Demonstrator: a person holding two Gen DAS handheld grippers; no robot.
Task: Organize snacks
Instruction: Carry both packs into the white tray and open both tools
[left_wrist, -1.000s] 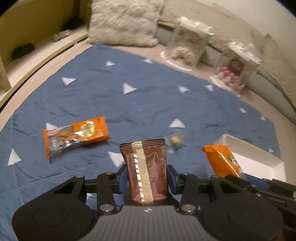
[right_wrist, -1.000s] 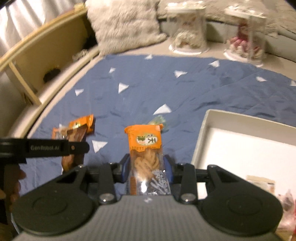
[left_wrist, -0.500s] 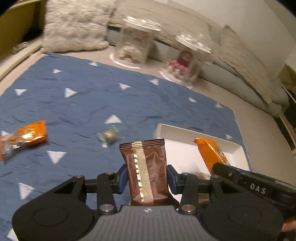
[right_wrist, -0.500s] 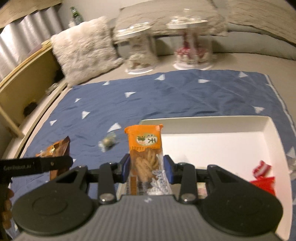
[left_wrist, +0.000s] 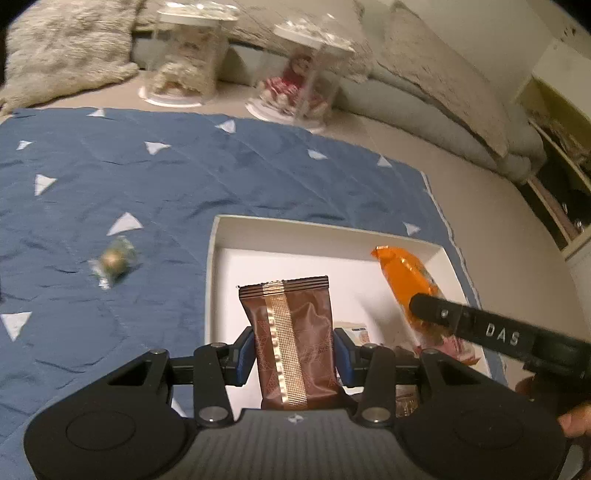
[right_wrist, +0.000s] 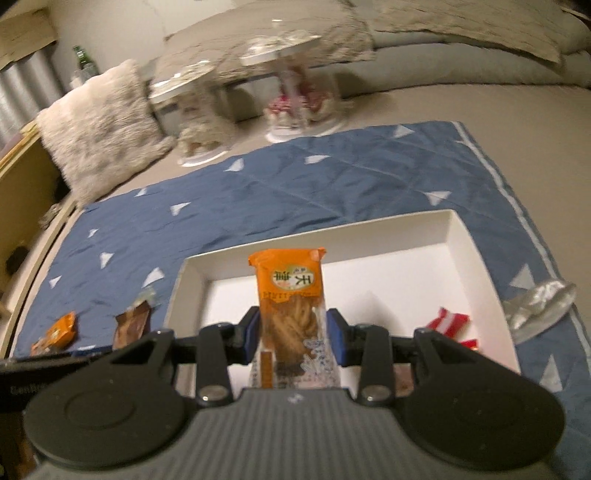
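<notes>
The white tray (right_wrist: 476, 254) on the blue mat (left_wrist: 184, 177) holds a red packet (right_wrist: 448, 321) near its right wall. Above the tray, the left gripper (left_wrist: 293, 350) clamps a brown pouch (left_wrist: 291, 332) and the right gripper (right_wrist: 291, 332) clamps an orange twist-snack pack (right_wrist: 290, 295). A wrapped candy (left_wrist: 112, 260) lies left of the tray, a silver wrapper (right_wrist: 539, 302) against its right side.

Tray (left_wrist: 212, 266) lies on quilt (left_wrist: 184, 177), toward its right edge. Candy (left_wrist: 112, 260) on quilt left of tray. Two jars (left_wrist: 184, 66) stand behind quilt; pillow (left_wrist: 62, 55) left of them.
</notes>
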